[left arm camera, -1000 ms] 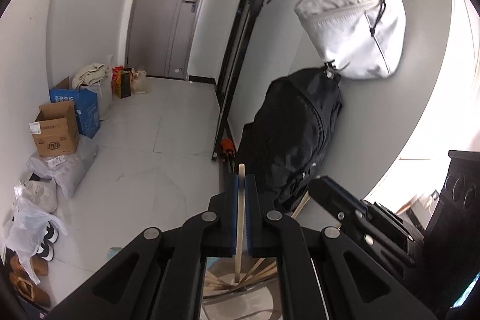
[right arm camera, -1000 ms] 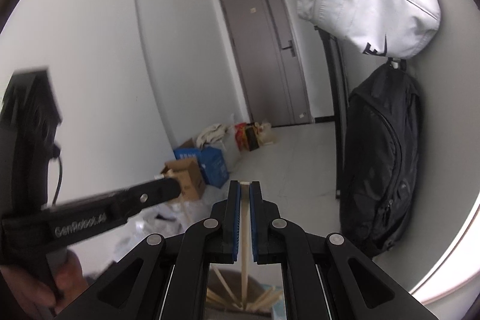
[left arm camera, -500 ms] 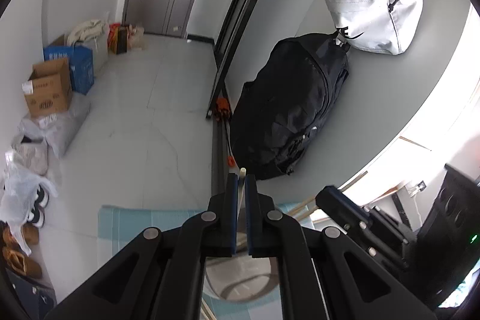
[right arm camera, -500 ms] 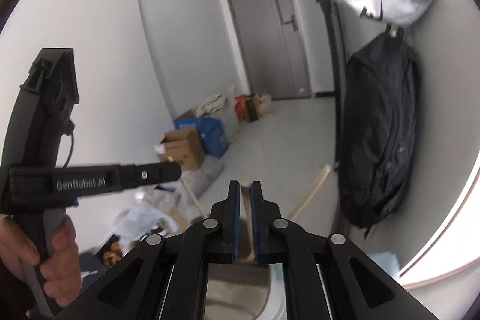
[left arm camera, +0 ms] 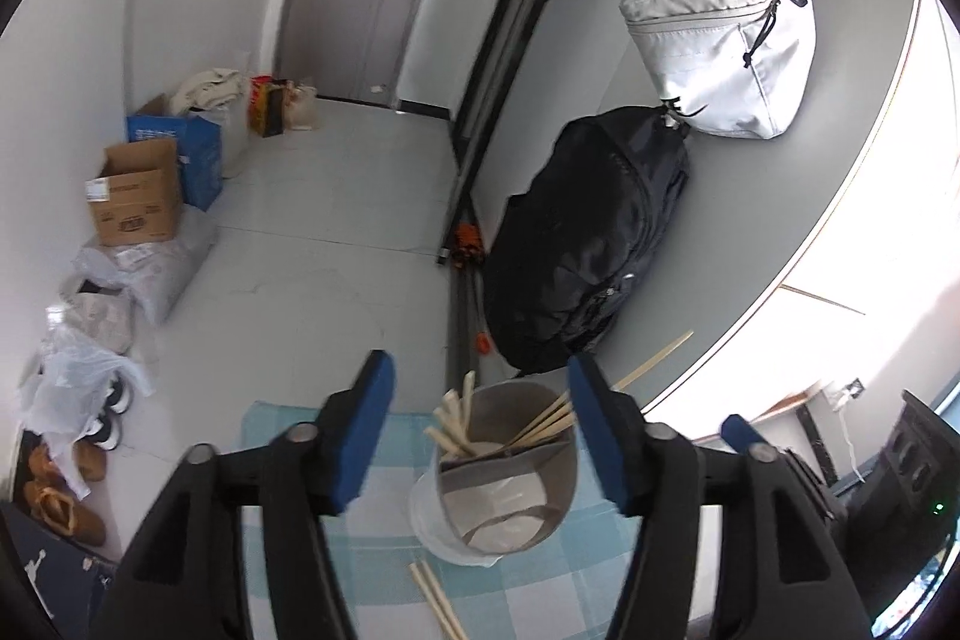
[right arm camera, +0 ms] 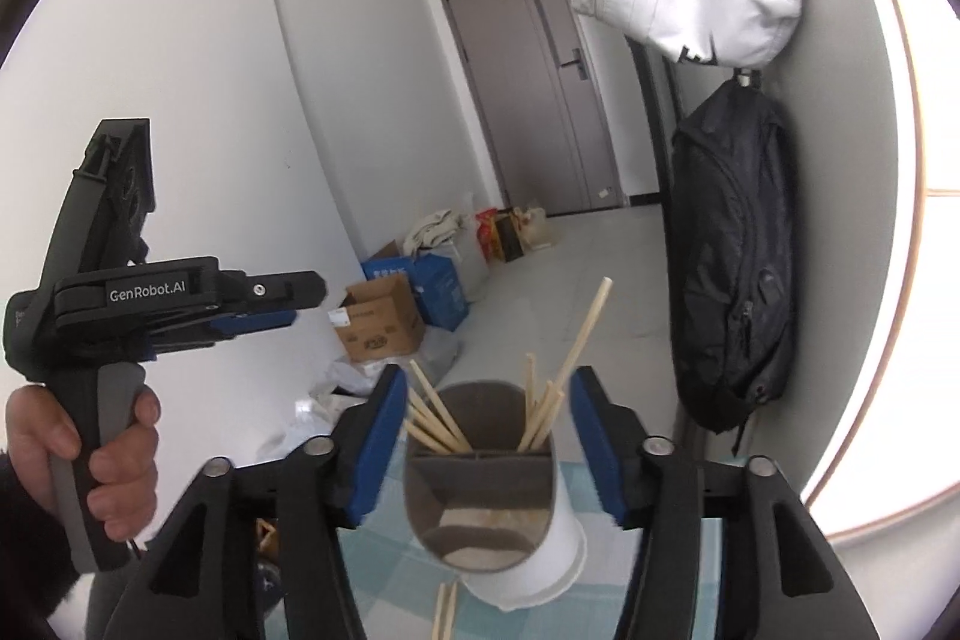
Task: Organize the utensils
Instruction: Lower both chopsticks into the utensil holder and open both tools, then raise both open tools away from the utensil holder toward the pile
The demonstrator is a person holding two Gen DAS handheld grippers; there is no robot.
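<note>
Now both my left gripper (left arm camera: 480, 436) and right gripper (right arm camera: 487, 439) have just opened their jaws wide, empty. The chopsticks (right arm camera: 543, 403) stand in the holder (right arm camera: 480, 484) on the checked cloth (left arm camera: 372, 568); two loose chopsticks (left arm camera: 435, 601) lie near. Light, stiff, slippery: I'd pinch mid-shaft.

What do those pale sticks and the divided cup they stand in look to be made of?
The chopsticks look like bare bamboo or light wood: pale tan, matte, thin and straight. The utensil holder seems to be brushed metal inside, grey with soft blurred reflections, while its outer base looks like white plastic; the look alone leaves that open.
</note>
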